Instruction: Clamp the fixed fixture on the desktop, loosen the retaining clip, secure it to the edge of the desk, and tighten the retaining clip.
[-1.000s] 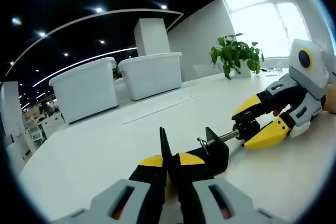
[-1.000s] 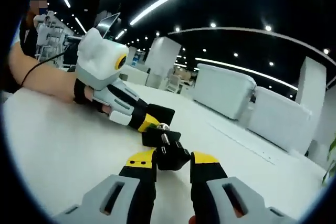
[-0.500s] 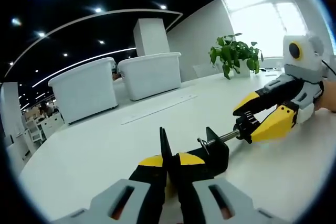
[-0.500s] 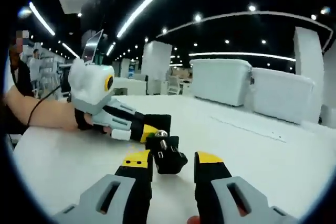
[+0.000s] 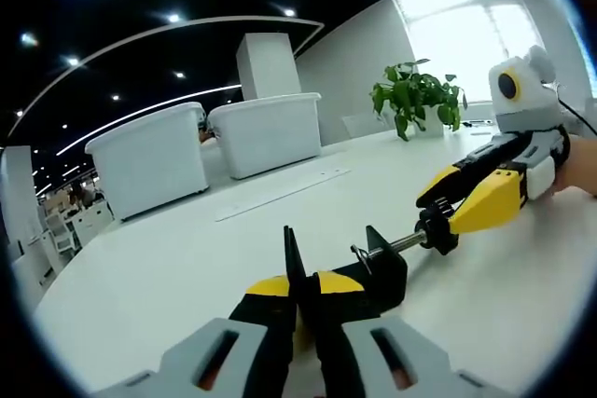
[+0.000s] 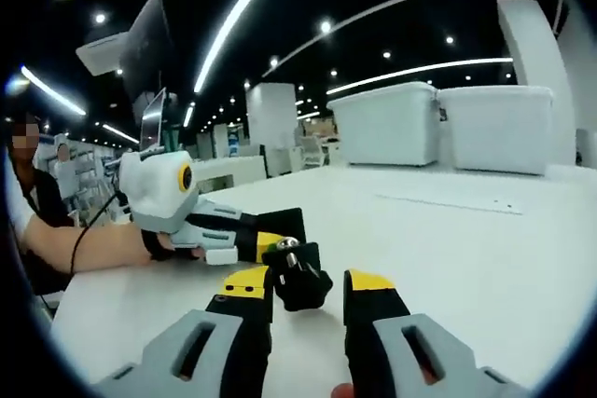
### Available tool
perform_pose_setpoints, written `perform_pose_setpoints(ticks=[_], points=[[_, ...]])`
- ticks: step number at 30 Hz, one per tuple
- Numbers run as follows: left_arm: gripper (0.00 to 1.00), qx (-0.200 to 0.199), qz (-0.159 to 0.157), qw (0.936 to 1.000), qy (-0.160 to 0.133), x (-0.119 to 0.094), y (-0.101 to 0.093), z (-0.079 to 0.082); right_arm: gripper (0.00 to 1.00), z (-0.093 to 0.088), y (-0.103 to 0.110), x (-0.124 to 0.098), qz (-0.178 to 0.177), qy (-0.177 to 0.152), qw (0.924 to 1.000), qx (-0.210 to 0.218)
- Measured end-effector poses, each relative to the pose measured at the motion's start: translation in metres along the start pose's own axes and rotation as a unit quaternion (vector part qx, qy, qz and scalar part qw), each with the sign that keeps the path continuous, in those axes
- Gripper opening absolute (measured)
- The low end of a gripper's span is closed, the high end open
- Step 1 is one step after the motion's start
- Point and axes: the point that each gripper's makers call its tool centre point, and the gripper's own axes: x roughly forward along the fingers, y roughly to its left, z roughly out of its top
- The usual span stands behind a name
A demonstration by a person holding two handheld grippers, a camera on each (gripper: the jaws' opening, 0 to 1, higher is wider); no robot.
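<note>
I pin the fixture point(image 5: 368, 277) flat on the desk point(image 5: 168, 277) with my left gripper point(image 5: 300, 300), jaws pressed onto its body so it can't spin. My right gripper point(image 6: 308, 288) pinches the clip knob point(image 6: 298, 279) at the fixture's screw end, apparently for loosening.

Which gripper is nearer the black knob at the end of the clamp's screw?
Right. The right gripper has its fingers around the knob. The left gripper is shut on the clamp body, at the screw's other end.
</note>
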Motion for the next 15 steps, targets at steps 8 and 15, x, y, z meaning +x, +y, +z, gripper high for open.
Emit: perform_pose_setpoints(ticks=[8,15], points=[[0.07,-0.001,0.000,1.0000,0.000,-0.0006,-0.0005,0.0000,0.25,-0.0082,0.0026,0.0039,-0.002,0.013,0.9997,-0.019],[0.07,-0.001,0.002,1.0000,0.000,-0.0007,0.0003,-0.0002,0.25,-0.0065,0.0076,0.0033,-0.009,-0.005,0.9918,-0.128]])
